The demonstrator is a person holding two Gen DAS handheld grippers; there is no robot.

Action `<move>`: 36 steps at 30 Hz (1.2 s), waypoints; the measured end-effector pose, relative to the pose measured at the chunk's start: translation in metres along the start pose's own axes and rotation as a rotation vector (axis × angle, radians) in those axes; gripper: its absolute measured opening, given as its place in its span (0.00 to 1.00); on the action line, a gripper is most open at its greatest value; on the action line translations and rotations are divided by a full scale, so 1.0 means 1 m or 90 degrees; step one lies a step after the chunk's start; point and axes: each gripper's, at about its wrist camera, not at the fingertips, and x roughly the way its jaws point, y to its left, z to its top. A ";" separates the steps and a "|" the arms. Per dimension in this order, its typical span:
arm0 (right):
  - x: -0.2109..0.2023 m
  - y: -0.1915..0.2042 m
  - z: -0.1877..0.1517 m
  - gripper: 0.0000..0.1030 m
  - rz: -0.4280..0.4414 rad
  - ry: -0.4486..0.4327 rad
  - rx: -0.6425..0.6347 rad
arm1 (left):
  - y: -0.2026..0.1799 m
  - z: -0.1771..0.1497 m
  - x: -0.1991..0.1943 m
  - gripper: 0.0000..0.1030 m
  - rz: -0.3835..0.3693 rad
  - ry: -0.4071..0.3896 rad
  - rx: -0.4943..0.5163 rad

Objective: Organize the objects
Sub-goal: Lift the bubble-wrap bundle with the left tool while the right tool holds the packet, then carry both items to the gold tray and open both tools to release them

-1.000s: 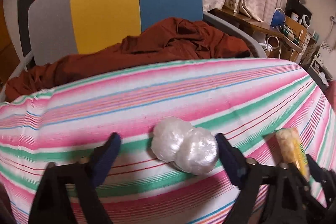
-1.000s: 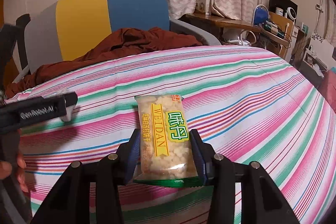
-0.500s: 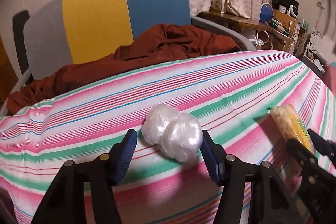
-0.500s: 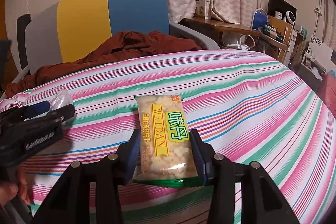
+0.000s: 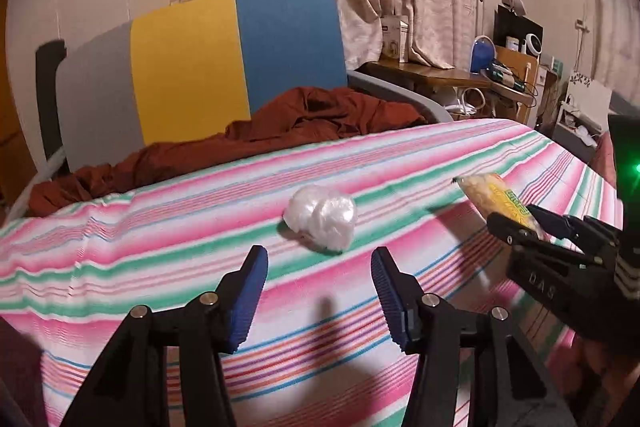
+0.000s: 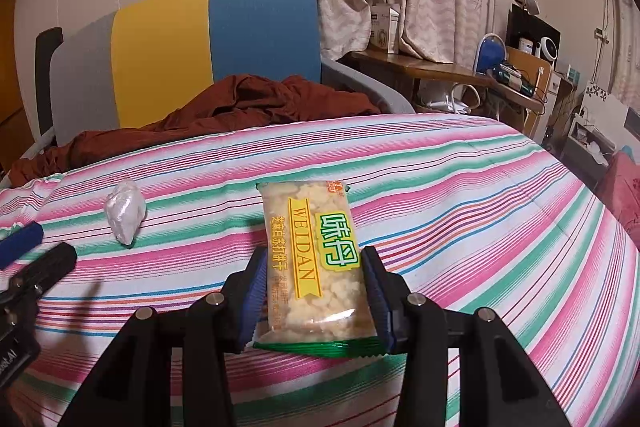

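Snack pack [image 6: 316, 259] is sitting clamped in my right gripper [image 6: 316, 291]; my left gripper [image 5: 318, 293], jaws apart and empty, is hanging short of the white bundle [image 5: 322, 217].

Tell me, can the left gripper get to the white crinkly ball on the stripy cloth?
Probably yes. The left gripper is open and empty, and the white ball lies just ahead of it on the striped cloth with nothing between. The right gripper, shut on the snack packet, stays off to the side.

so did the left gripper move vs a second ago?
Yes. The left gripper has pulled back from the white plastic bundle, which lies on the striped cloth ahead of its tips; its jaws have just been closing, nothing between them.
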 end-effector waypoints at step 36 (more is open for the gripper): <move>-0.021 0.012 -0.004 0.45 0.053 -0.027 -0.019 | -0.002 -0.032 -0.028 0.39 -0.028 0.031 0.010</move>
